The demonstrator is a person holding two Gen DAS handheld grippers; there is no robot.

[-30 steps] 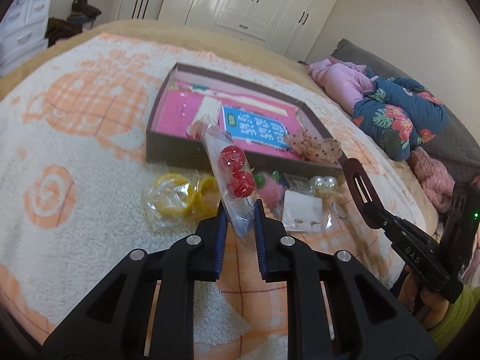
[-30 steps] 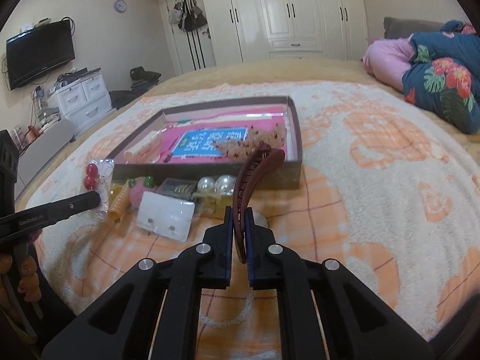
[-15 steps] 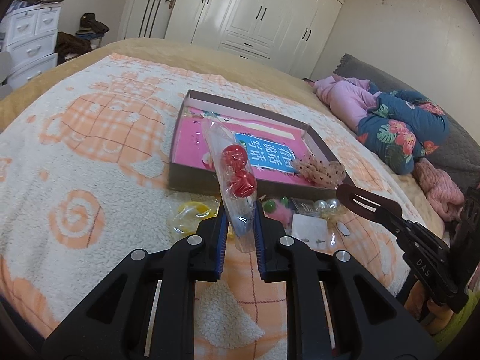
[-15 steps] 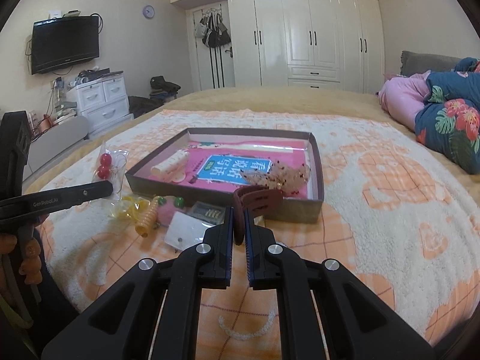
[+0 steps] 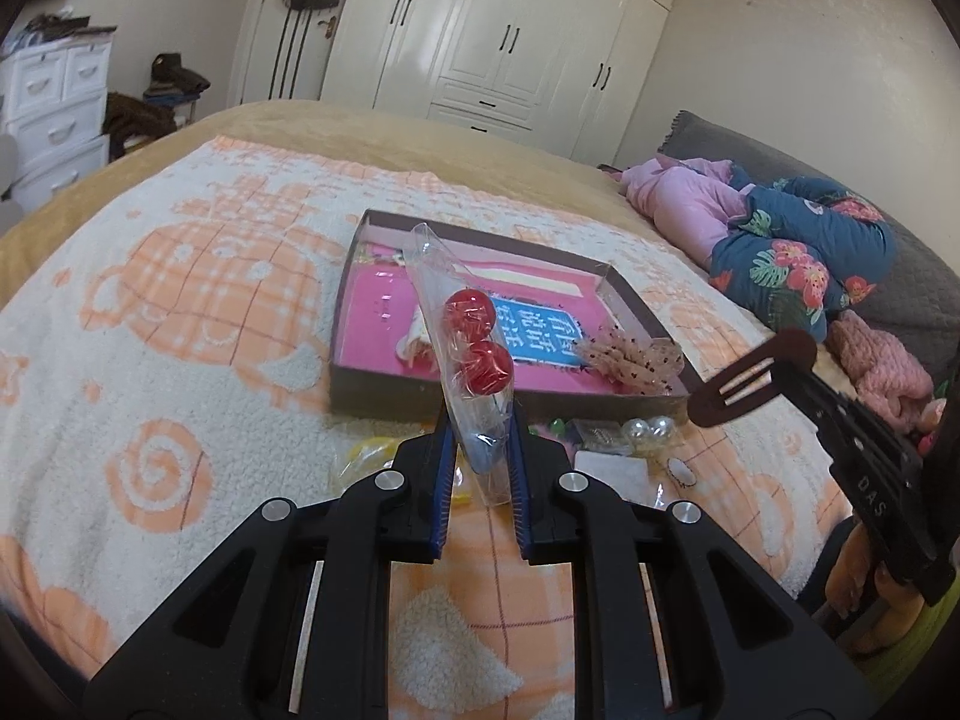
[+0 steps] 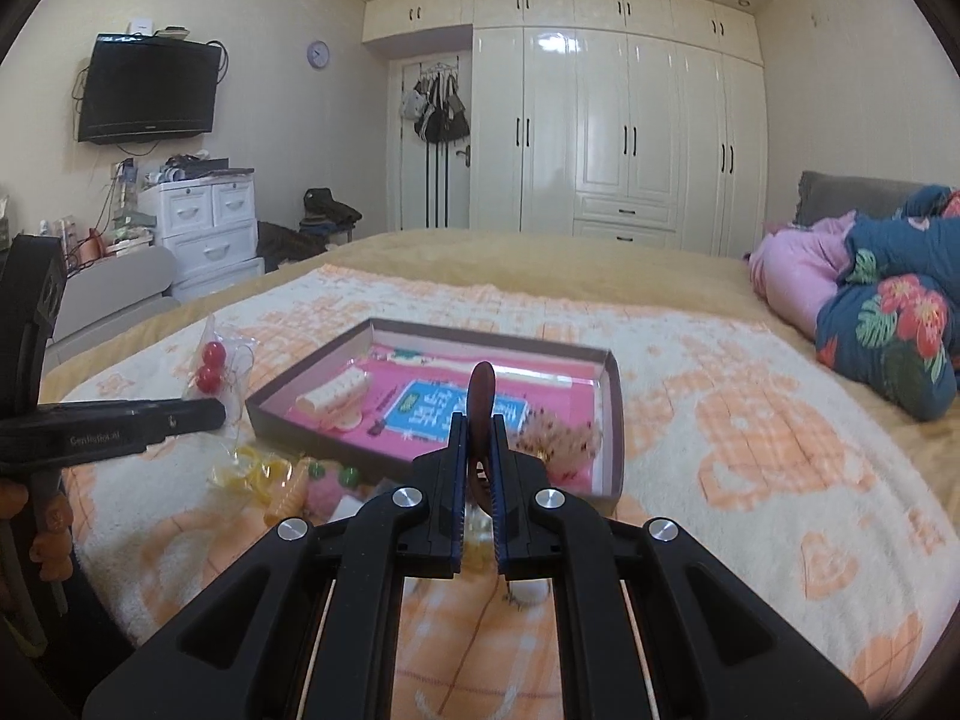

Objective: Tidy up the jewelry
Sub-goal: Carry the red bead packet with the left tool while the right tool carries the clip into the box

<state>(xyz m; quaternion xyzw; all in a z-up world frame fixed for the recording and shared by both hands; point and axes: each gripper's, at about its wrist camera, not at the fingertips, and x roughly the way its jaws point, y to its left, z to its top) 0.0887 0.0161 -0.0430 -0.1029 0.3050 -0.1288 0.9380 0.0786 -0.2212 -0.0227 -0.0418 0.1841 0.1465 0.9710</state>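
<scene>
My left gripper (image 5: 478, 450) is shut on a clear plastic packet (image 5: 465, 360) holding two red beads, lifted above the blanket just in front of the shallow brown box (image 5: 354, 384) with its pink lining. My right gripper (image 6: 478, 471) is shut on a brown hair clip (image 6: 480, 396), seen edge-on and raised near the box's (image 6: 615, 420) front edge. In the left wrist view the clip (image 5: 753, 381) shows flat at the right, held in black fingers. The packet (image 6: 210, 369) also appears at the left of the right wrist view. Inside the box lie a cream roller (image 6: 336, 399) and a dotted hair tie (image 6: 558, 441).
Loose pieces lie on the blanket before the box: yellow rings (image 6: 252, 471), a pink pompom (image 6: 327, 495), pearl beads (image 5: 648, 429), a white card (image 5: 612, 471). Folded floral and pink bedding (image 5: 798, 258) sits at the right. Wardrobes and a white drawer unit (image 6: 204, 228) stand beyond the bed.
Both grippers have risen and tilted up, each keeping its hold. The hair clip has rolled from slanting to edge-on in the right wrist view and now hangs nearer the box.
</scene>
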